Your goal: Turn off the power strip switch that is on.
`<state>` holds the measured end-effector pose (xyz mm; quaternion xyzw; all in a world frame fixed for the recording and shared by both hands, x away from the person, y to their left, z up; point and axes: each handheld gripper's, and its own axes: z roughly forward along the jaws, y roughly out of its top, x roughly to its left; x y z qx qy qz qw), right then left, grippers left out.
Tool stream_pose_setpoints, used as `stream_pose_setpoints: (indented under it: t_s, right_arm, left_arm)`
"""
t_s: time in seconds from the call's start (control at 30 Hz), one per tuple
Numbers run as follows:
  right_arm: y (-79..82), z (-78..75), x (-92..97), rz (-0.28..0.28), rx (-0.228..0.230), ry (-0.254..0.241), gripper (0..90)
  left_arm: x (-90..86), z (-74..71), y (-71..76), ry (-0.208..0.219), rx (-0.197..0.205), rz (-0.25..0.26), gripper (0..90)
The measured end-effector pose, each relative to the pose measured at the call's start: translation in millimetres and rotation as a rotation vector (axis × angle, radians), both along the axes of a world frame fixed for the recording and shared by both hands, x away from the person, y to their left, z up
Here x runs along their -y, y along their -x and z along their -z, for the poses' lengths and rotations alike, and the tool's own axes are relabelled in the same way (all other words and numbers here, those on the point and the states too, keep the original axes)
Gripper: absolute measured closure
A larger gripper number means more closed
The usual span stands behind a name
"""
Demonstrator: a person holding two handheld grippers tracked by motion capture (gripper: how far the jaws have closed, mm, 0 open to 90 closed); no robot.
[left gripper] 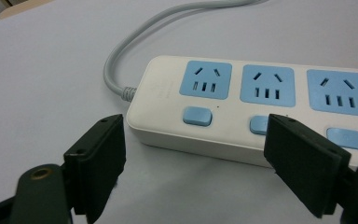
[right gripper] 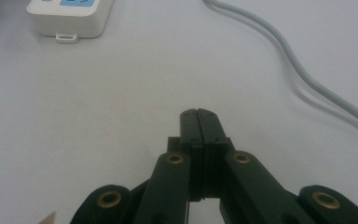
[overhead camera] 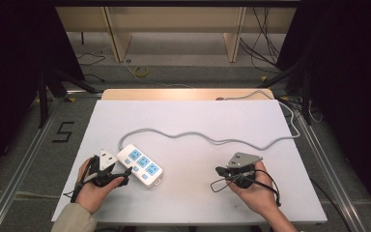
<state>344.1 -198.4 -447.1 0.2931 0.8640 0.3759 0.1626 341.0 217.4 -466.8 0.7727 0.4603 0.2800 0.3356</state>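
The power strip [overhead camera: 139, 166] lies left of centre on the table [overhead camera: 193, 121], its cord [overhead camera: 198, 137] trailing far right. The left gripper [left gripper: 193, 154] stands wide open just before its near side, holding nothing. Closing crookedly could press a switch [left gripper: 197, 115] or skid the strip away. The right gripper [right gripper: 199, 122] rests pinched shut, empty, well apart.

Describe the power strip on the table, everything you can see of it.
The power strip is a white, plastic-looking block with rounded corners, lying flat on the white table at a slant. Its top carries three light-blue socket panels in a row, each with a blue switch beside it; a small red light glows near one switch. A grey cord leaves one end and snakes across the table. The left gripper, open, sits just short of it.
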Motion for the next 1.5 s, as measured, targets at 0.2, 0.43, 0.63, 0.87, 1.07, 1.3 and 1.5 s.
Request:
stream_pose_setpoints:
  t_s: [0.2,0.43,0.63,0.87,1.07,1.3,1.5]
  right_arm:
    - [-1.8,-1.3,-8.5,-0.014,-0.009,-0.002,90.0]
    - [-3.2,-2.0,-16.6,-0.029,-0.011,0.0,90.0]
    - [-4.7,-1.7,-21.1,-0.04,-0.019,-0.004,90.0]
    - [-5.6,-2.0,-26.5,-0.045,-0.029,-0.008,90.0]
    - [-5.3,-3.1,-31.3,-0.054,-0.03,-0.014,90.0]
    - [-5.8,-2.0,-36.8,-0.058,-0.035,-0.008,90.0]
    - [-5.8,-2.5,-41.3,-0.064,-0.037,-0.006,90.0]
  left_arm:
    - [-1.2,-0.7,0.7,-0.002,0.007,-0.007,20.6]
    - [-0.6,-1.5,1.2,-0.008,0.009,-0.006,20.6]
    - [0.1,-1.3,0.9,-0.014,0.011,-0.004,20.6]
    - [0.3,-1.2,0.6,-0.015,0.012,-0.004,20.7]
    - [1.5,-1.4,0.3,-0.016,0.01,-0.002,20.7]
    - [1.7,-1.1,-0.1,-0.02,0.01,0.0,20.6]
    - [2.0,-1.3,0.7,-0.019,0.012,0.0,20.6]
